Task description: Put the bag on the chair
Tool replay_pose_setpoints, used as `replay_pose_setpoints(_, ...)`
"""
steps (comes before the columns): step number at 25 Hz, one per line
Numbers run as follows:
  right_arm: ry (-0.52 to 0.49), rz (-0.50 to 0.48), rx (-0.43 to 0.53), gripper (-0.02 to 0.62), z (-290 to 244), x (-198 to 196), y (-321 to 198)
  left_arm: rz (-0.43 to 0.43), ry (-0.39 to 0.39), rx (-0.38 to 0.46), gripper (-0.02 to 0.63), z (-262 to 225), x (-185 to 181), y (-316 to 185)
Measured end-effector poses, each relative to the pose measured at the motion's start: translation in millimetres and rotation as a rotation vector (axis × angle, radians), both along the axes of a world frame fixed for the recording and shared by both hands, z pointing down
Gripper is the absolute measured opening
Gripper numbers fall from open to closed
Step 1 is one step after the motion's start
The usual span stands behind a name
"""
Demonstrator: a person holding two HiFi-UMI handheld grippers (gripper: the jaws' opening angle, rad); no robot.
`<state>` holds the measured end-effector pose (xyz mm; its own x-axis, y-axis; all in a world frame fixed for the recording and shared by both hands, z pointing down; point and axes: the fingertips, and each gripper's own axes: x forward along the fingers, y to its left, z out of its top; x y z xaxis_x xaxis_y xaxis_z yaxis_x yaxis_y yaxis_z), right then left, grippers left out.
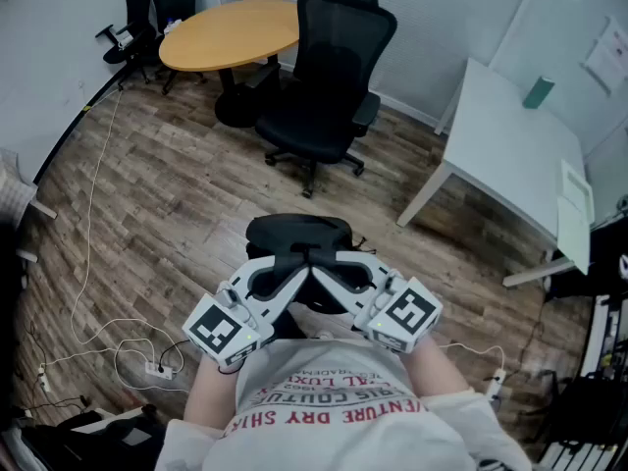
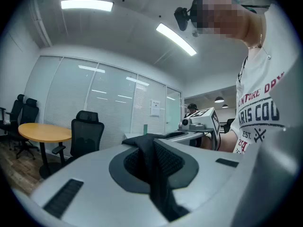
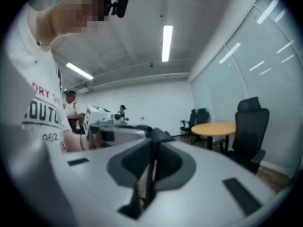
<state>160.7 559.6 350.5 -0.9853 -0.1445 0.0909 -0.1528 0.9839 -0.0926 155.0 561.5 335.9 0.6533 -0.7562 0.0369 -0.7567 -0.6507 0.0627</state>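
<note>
A black bag (image 1: 298, 235) hangs in front of the person, its black strap (image 2: 154, 173) running up between the jaws of both grippers. In the head view my left gripper (image 1: 297, 275) and right gripper (image 1: 325, 276) meet tip to tip above the bag, each shut on the strap. The strap (image 3: 150, 171) also shows pinched in the right gripper view. A black high-backed office chair (image 1: 329, 77) stands on the wood floor well beyond the bag, its seat bare. Most of the bag's body is hidden under the grippers.
A round wooden table (image 1: 231, 32) stands behind the chair, with more black chairs (image 1: 157, 8) at the far left. A white desk (image 1: 515, 135) is on the right. White cables and a power strip (image 1: 147, 363) lie on the floor at the left.
</note>
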Motion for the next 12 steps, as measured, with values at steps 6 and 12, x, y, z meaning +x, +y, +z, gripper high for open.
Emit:
replay_pose_setpoints(6,0.009,0.011,-0.004,0.048,0.1,9.7,-3.0,0.010,0.011,-0.008,0.048,-0.9,10.2,-2.5)
replay_pose_setpoints(12,0.008,0.016,-0.036,0.048,8.1,18.1,-7.2,0.034,0.020,-0.047,0.048,8.2,19.2,-7.6)
